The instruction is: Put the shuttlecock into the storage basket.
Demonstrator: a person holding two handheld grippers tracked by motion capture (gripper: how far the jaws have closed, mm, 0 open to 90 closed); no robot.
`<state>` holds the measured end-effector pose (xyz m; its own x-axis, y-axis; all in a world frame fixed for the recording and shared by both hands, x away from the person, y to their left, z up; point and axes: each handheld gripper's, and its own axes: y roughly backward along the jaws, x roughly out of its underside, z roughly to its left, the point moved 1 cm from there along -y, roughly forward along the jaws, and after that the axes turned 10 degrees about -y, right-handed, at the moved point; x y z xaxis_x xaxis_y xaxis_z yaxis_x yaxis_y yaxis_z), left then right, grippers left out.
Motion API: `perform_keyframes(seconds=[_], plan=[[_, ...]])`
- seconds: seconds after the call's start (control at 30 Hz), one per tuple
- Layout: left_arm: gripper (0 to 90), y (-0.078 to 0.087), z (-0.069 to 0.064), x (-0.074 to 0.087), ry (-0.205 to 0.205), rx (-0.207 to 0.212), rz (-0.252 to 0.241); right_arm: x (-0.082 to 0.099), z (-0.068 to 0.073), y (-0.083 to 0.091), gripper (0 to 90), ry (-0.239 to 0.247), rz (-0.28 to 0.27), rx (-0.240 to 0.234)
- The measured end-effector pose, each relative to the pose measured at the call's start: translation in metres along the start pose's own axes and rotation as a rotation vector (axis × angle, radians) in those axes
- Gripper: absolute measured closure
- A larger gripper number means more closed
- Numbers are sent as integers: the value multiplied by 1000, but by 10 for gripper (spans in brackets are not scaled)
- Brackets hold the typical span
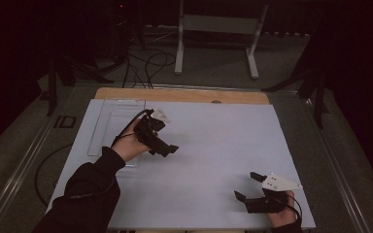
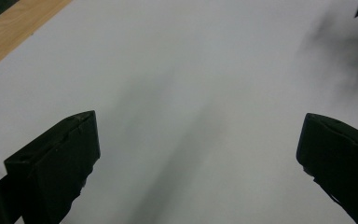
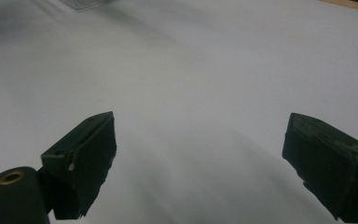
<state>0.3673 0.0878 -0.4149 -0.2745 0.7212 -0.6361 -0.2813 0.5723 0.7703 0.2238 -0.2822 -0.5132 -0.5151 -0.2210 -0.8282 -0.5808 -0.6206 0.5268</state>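
Note:
My left gripper (image 1: 167,149) is held in a hand over the left middle of the white mat (image 1: 213,141), pointing right. In the left gripper view its jaws stand wide apart, the left gripper (image 2: 198,140) is open, and only bare mat lies between them. My right gripper (image 1: 245,185) sits low near the mat's front right corner, pointing left. It carries a grey three-cornered plate (image 1: 279,183) on top. The right gripper (image 3: 200,140) is also open, with nothing between its black jaws.
A clear plastic tray (image 1: 114,127) lies on the mat's left side, behind the left hand; its edge (image 3: 84,3) shows in the right gripper view. A wooden strip (image 1: 179,95) runs along the table's far edge. Cables and a white stand (image 1: 218,29) are on the floor beyond.

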Motion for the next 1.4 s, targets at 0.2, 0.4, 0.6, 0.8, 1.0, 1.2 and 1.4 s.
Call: perform_keyframes(seconds=[0.2, 0.4, 0.6, 0.8, 1.0, 1.2, 1.4], plan=[[1, -6, -5, 5, -20, 7, -3, 0, 1, 0, 97, 2, 0, -3], [1, -13, -13, 10, -34, 38, -15, -1, 1, 0, 97, 4, 0, -2], [1, -18, -22, 19, -40, 52, -20, -1, 1, 0, 97, 6, -3, -3], [1, -21, -28, 28, -28, 56, -24, -1, 1, 1, 97, 11, -9, -3], [1, -25, -35, 39, -33, 63, -22, -1, 1, 0, 97, 6, -2, -2], [1, -29, -40, 52, -30, 69, -22, 0, 0, 0, 97, 2, 1, -5], [1, -29, -48, 66, -25, 79, -38, 0, 1, 0, 97, -1, 4, -6]])
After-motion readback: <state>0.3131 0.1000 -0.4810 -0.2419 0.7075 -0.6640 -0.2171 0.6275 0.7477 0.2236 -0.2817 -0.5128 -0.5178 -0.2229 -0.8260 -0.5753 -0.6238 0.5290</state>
